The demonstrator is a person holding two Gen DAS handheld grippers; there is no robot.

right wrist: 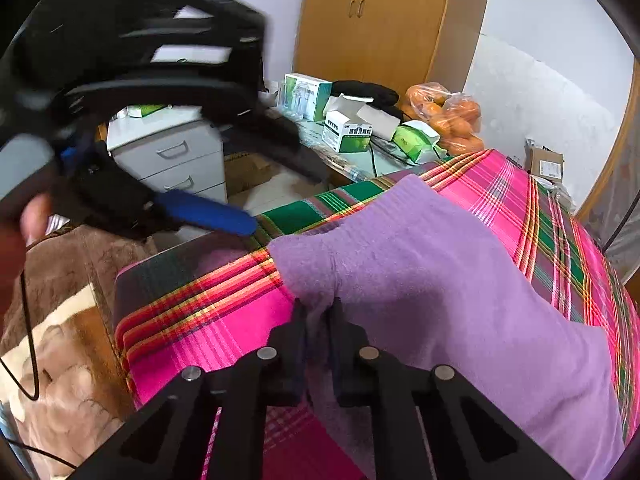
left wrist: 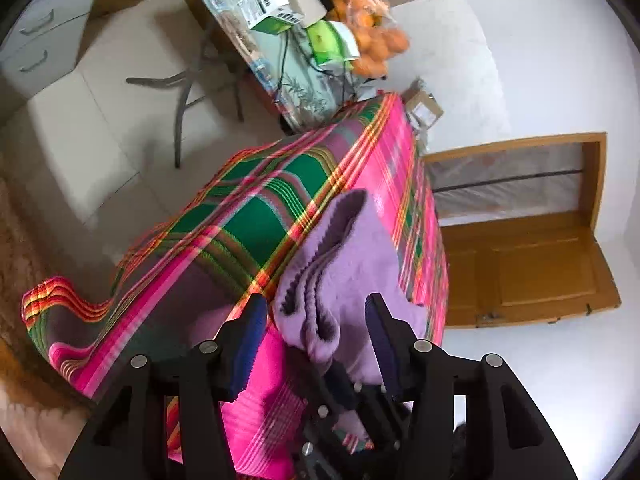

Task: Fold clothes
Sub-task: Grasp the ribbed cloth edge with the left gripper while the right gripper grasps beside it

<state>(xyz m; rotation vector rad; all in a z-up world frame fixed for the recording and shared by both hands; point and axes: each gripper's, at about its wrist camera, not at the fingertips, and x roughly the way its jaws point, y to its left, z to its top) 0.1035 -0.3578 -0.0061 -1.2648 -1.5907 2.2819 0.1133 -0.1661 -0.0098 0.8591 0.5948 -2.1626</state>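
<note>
A purple knit garment (right wrist: 440,264) lies on a table covered with a pink and green plaid cloth (right wrist: 208,320). My right gripper (right wrist: 318,312) is shut on the garment's near edge, with purple fabric pinched between its fingers. In the left wrist view my left gripper (left wrist: 316,316) is open, and the layered edge of the purple garment (left wrist: 344,264) sits between its spread fingers, touching neither pad that I can see. In the right wrist view the left gripper is a blur at the upper left, and its blue finger pad (right wrist: 208,210) hangs over the table's far corner.
A side table (right wrist: 352,164) behind holds green and white boxes (right wrist: 346,132) and a bag of oranges (right wrist: 452,120). A grey drawer unit (right wrist: 176,156) and a brown blanket (right wrist: 68,320) are to the left. A wooden wardrobe (right wrist: 372,20) stands behind. A small carton (right wrist: 544,166) sits past the table.
</note>
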